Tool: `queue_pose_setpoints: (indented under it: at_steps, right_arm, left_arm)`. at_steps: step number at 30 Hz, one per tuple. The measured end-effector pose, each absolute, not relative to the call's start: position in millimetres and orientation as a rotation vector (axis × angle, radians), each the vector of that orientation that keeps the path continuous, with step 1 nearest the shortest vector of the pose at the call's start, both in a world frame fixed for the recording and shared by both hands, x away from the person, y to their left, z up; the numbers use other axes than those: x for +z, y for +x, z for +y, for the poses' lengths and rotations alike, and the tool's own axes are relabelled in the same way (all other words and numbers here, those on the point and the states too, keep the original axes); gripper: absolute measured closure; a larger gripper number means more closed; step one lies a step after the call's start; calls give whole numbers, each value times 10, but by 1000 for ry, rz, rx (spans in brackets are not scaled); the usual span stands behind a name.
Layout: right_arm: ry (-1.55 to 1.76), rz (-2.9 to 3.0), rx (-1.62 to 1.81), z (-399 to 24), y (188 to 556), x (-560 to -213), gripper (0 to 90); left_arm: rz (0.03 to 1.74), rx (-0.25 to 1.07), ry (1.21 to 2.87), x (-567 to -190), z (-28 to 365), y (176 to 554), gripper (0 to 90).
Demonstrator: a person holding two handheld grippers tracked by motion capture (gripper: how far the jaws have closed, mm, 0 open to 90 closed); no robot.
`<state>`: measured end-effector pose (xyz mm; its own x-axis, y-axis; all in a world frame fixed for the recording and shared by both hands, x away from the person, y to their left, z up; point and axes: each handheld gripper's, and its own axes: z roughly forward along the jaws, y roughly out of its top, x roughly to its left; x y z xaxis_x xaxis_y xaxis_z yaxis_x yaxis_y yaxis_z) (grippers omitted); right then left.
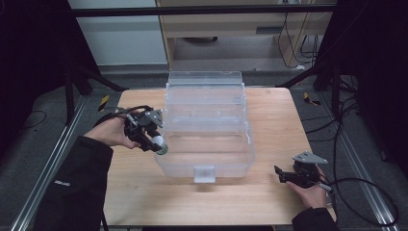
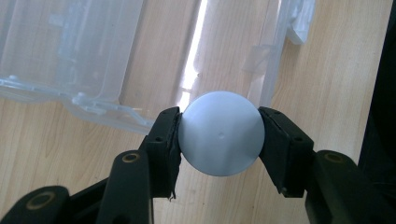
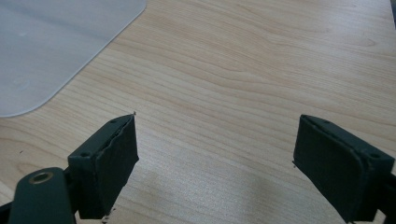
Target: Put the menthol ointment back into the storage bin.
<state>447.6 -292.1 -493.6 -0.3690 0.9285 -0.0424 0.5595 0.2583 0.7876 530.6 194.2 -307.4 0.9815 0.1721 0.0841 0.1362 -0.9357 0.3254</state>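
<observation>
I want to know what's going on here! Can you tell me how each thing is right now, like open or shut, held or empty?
Clear plastic box: lid open, tilted back, standing on the table.
White ball: clamped between the jaws, beside the box's left wall.
Left hand-held gripper: shut on the ball.
Right hand-held gripper: jaws wide open, empty, over bare wood.
Wooden table: bearing the box.

Box [image 1: 207,125] mid-table [image 1: 269,192]; ball [image 1: 158,141] at box's left edge.

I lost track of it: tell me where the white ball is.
In the high view the white ball sits left of centre, clamped in the left tongs against the clear box's left wall.
</observation>
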Motion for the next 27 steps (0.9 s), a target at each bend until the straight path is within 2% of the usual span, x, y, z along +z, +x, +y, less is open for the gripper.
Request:
queue_pose_setpoints:
  at_steps: [27]
  right_arm:
    - [1339, 2034, 944, -2918, 4481, -4950, 137]
  left_arm:
    - [221, 74, 2853, -3547, 1817, 5453, 504]
